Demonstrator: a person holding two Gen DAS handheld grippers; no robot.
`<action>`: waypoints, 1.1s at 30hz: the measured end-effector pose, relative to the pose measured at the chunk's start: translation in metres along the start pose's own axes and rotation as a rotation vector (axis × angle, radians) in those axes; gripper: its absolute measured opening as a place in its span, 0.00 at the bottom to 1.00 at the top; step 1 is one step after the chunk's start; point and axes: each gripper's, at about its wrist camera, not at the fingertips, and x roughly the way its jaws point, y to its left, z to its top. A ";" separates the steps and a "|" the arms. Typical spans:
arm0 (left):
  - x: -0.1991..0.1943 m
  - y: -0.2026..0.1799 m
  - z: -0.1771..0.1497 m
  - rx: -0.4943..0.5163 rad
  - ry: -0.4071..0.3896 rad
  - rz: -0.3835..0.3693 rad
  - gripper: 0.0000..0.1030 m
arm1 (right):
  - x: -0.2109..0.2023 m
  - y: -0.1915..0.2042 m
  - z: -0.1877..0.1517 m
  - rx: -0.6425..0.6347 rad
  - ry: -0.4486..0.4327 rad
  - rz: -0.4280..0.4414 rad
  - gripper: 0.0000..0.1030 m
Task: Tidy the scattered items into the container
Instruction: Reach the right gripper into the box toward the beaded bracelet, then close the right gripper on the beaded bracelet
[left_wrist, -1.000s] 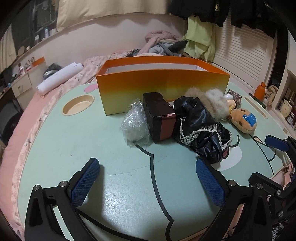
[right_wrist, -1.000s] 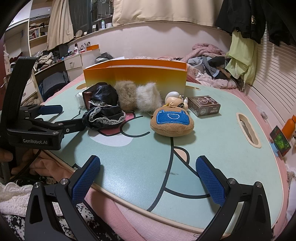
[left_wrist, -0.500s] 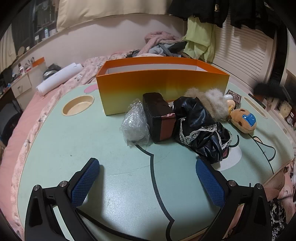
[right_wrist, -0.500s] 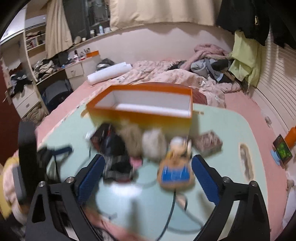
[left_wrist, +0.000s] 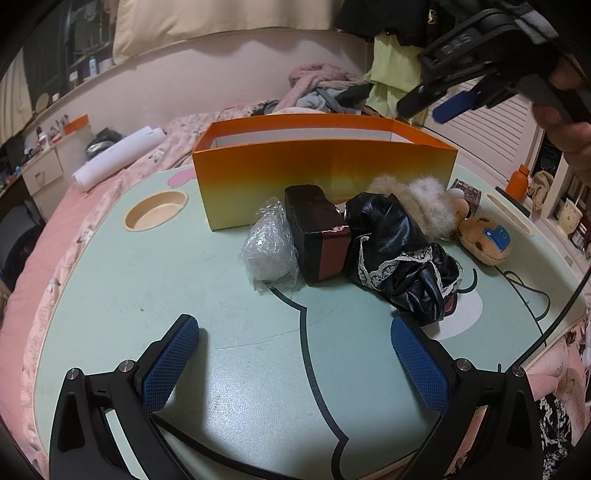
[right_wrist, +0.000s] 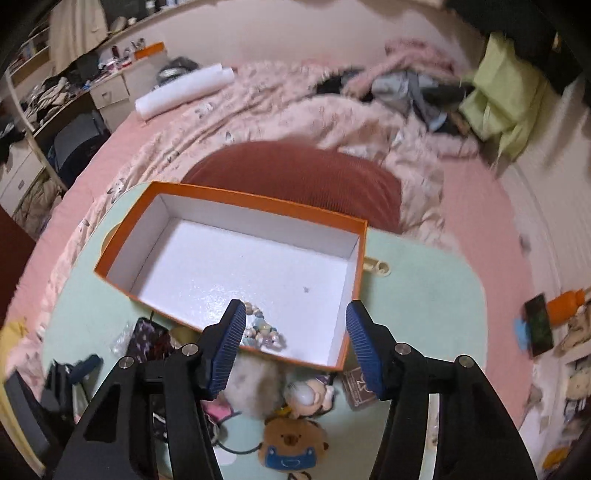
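An orange box (left_wrist: 325, 173) stands open-topped at the back of the green table (left_wrist: 147, 295). In front of it lie a crumpled clear bag (left_wrist: 269, 247), a dark brown block (left_wrist: 317, 236), a black lace-trimmed garment (left_wrist: 402, 258), two fur balls (left_wrist: 417, 203) and a brown plush toy (left_wrist: 487, 240). My left gripper (left_wrist: 295, 365) hovers open over bare table near the front. My right gripper (right_wrist: 295, 343) hangs above the box (right_wrist: 258, 199), its jaws closing with nothing pressed between them. A bead bracelet (right_wrist: 262, 332) lies on the white floor of the box, far below.
A small brown carton (left_wrist: 467, 192) sits right of the box, with a little figure (right_wrist: 310, 395) beside it. A round cup recess (left_wrist: 155, 214) is at the table's left. A pink bed with a red cushion (right_wrist: 295, 177) surrounds the table. A cable (left_wrist: 554, 325) trails at right.
My right gripper rose from the table's front edge and swung over the orange box, tilting down to look into it, and its jaws narrowed. The left gripper stayed still.
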 end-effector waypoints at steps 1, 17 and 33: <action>0.000 0.000 0.000 0.000 0.000 0.000 1.00 | 0.007 0.000 0.003 -0.001 0.031 -0.003 0.56; 0.000 -0.001 0.000 0.002 -0.002 0.003 1.00 | 0.083 0.017 0.010 0.022 0.369 -0.004 0.48; 0.000 -0.001 0.000 0.000 -0.002 0.003 1.00 | 0.097 0.018 -0.022 0.034 0.335 0.071 0.00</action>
